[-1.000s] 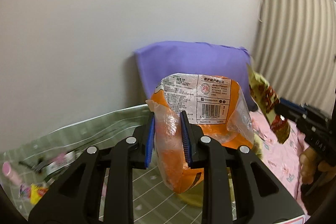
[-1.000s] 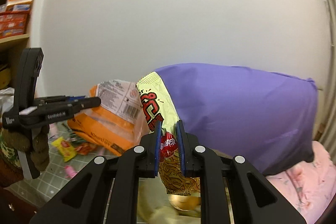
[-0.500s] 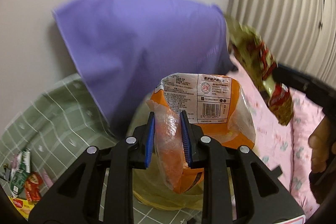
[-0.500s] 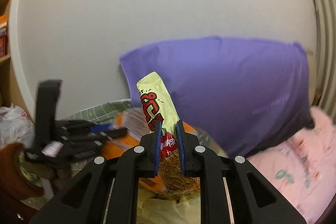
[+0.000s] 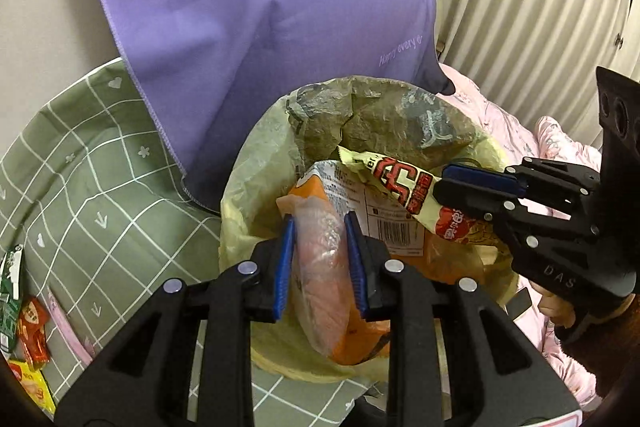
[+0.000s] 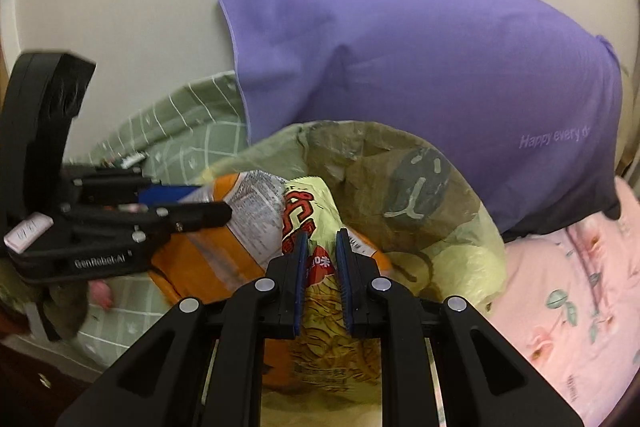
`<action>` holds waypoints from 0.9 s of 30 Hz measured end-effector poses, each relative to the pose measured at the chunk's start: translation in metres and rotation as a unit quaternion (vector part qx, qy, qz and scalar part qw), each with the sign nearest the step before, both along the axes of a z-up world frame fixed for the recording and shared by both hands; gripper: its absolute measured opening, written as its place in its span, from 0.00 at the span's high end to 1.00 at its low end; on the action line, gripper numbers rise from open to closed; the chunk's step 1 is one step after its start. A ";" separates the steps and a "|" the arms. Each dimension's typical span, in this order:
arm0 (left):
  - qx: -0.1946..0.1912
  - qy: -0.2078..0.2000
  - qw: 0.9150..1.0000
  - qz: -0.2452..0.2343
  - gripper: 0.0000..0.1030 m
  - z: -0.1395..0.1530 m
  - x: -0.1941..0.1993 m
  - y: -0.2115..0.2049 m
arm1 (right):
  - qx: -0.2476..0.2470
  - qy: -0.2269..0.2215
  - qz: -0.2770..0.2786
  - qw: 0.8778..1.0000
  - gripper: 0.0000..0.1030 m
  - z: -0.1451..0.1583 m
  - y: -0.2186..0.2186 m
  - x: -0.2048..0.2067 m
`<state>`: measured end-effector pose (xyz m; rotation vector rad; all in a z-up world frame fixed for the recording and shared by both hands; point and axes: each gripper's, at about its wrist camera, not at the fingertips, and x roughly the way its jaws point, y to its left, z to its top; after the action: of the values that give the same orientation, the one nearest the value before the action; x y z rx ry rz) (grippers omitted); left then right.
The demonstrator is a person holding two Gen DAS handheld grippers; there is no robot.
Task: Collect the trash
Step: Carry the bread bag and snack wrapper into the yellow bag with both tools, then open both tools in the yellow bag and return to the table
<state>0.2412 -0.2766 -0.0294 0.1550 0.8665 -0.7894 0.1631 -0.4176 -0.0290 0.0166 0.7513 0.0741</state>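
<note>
My left gripper is shut on an orange snack bag and holds it over the mouth of a yellow-green trash bag. My right gripper is shut on a yellow-and-red snack wrapper, also over the trash bag. In the left wrist view the right gripper comes in from the right with the wrapper lying across the orange bag. In the right wrist view the left gripper comes in from the left with the orange bag.
A purple cloth hangs against the wall behind the trash bag. A green checked cloth lies left, with several small wrappers at its left edge. Pink floral bedding lies right. Pleated curtains are at the far right.
Both grippers have tilted down and come together over the trash bag, which now fills the lower views. The orange bag and the wrapper now overlap above its mouth.
</note>
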 end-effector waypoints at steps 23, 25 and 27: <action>-0.071 0.013 0.997 0.004 0.45 0.009 0.016 0.011 | 0.004 -0.001 -0.049 0.999 0.85 -0.008 -0.007 -0.007; -0.075 0.008 0.997 0.014 0.45 0.016 0.014 0.018 | 0.005 -0.003 -0.052 0.999 0.85 -0.004 -0.005 -0.008; -0.078 0.002 0.997 0.026 0.45 0.022 0.012 0.028 | 0.004 -0.007 -0.051 0.999 0.84 -0.001 -0.002 -0.009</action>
<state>0.2530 -0.2484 -0.0069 -0.0084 0.8062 -0.8050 0.1541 -0.4193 -0.0295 0.0618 0.7345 -0.0202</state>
